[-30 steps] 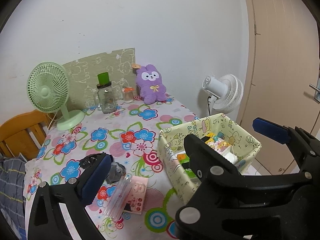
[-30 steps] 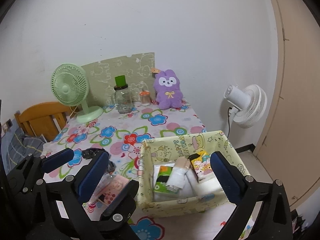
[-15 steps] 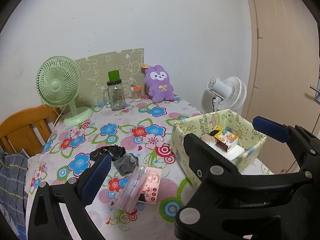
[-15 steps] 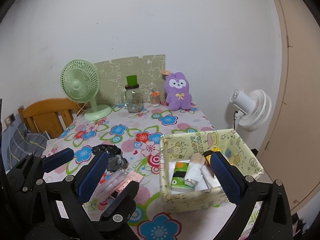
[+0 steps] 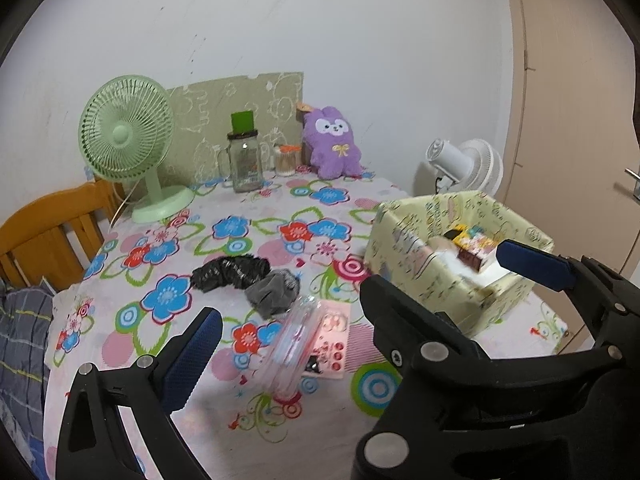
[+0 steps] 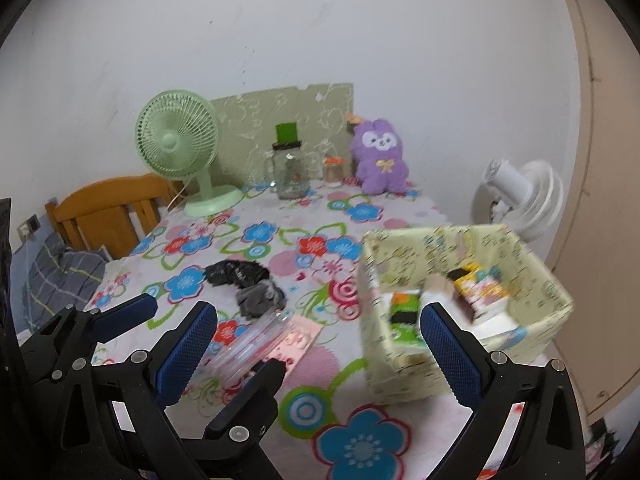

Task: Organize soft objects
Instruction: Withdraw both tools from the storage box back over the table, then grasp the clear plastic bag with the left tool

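Note:
A black crumpled soft item (image 5: 230, 271) (image 6: 236, 271) and a grey crumpled one (image 5: 273, 293) (image 6: 260, 298) lie mid-table on the floral cloth. A purple plush bunny (image 5: 334, 142) (image 6: 380, 158) sits at the back. A yellow fabric box (image 5: 460, 256) (image 6: 460, 304) with packets inside stands at the right. My left gripper (image 5: 360, 316) is open and empty above the near table. My right gripper (image 6: 316, 352) is open and empty, its left finger beside the left gripper's.
A clear plastic case (image 5: 294, 350) lies on a pink card (image 5: 332, 338) near me. A green fan (image 5: 128, 140), glass jar (image 5: 244, 160) and small jar (image 5: 288, 158) stand at the back. A white fan (image 5: 468, 164), a wooden chair (image 5: 44, 232) and a door (image 5: 580, 100) surround the table.
Both grippers have pulled back and swung left; the table shows more fully and the box has shifted right in both views. Both stay open and empty.

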A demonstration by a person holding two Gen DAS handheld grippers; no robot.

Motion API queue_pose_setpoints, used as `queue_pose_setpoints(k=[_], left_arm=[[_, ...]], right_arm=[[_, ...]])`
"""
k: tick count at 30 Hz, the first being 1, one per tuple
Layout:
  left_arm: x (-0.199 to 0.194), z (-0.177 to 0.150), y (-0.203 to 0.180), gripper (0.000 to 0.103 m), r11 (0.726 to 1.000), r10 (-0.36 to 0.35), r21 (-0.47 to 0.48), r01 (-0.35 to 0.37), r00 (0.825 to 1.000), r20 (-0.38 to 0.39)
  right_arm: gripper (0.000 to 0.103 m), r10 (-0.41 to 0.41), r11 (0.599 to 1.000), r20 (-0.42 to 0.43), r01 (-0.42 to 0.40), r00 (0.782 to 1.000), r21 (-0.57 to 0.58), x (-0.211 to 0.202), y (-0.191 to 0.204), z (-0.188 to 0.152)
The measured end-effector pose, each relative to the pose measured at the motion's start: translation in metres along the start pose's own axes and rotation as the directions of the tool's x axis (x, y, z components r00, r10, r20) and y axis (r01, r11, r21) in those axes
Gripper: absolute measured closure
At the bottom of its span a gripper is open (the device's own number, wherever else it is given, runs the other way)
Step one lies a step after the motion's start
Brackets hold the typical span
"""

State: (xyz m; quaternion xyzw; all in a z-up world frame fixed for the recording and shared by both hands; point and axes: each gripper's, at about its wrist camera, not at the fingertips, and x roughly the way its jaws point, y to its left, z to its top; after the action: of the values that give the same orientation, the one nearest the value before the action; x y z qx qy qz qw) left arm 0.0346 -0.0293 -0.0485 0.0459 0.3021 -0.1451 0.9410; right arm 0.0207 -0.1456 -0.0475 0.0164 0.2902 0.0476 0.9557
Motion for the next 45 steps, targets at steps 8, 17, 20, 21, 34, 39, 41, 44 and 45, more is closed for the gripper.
queue_pose_setpoints(k=[8, 17, 20, 21, 34, 39, 41, 44, 45], left_arm=[[0.015, -0.016, 0.014, 0.001, 1.0, 0.014, 0.002, -0.014, 0.999, -0.049], [0.033, -0.026, 0.029, 0.004, 0.998, 0.064, -0.003, -0.065, 0.993, -0.096], [0.041, -0.029, 0.032, 0.007, 0.998, 0.065, -0.006, -0.066, 0.991, -0.115], [0.043, -0.03, 0.032, 0.007, 0.998, 0.066, -0.004, -0.067, 0.99, -0.122], [0.072, -0.034, 0.04, 0.022, 0.999, 0.036, 0.034, -0.031, 0.983, -0.181], [0.084, -0.035, 0.04, 0.036, 1.0, 0.006, 0.026, 0.0, 0.976, -0.22], [0.088, -0.036, 0.039, 0.052, 1.0, -0.008, 0.021, 0.014, 0.972, -0.233], [0.091, -0.038, 0.04, 0.059, 1.0, -0.018, 0.0, 0.019, 0.969, -0.248], [0.09, -0.038, 0.04, 0.06, 1.0, -0.019, -0.002, 0.019, 0.969, -0.247]], right_arm=[[0.0, 0.015, 1.0, -0.036, -0.015, 0.999, 0.0, 0.02, 0.011, -0.014], [0.001, -0.021, 1.0, -0.054, 0.02, 0.998, -0.02, 0.036, 0.018, -0.021], [0.002, -0.015, 1.0, -0.079, 0.015, 0.997, -0.008, 0.044, 0.018, -0.024], [0.004, -0.011, 1.0, -0.092, 0.011, 0.996, -0.004, 0.047, 0.018, -0.025], [0.013, -0.028, 0.996, -0.172, 0.041, 0.985, 0.074, 0.076, 0.015, -0.037], [0.013, -0.039, 0.994, -0.202, 0.057, 0.979, 0.088, 0.083, 0.01, -0.039], [0.013, -0.034, 0.994, -0.216, 0.056, 0.976, 0.095, 0.086, 0.008, -0.041], [0.013, -0.029, 0.993, -0.228, 0.055, 0.973, 0.108, 0.088, 0.006, -0.043], [0.013, -0.028, 0.993, -0.228, 0.055, 0.973, 0.109, 0.088, 0.006, -0.044]])
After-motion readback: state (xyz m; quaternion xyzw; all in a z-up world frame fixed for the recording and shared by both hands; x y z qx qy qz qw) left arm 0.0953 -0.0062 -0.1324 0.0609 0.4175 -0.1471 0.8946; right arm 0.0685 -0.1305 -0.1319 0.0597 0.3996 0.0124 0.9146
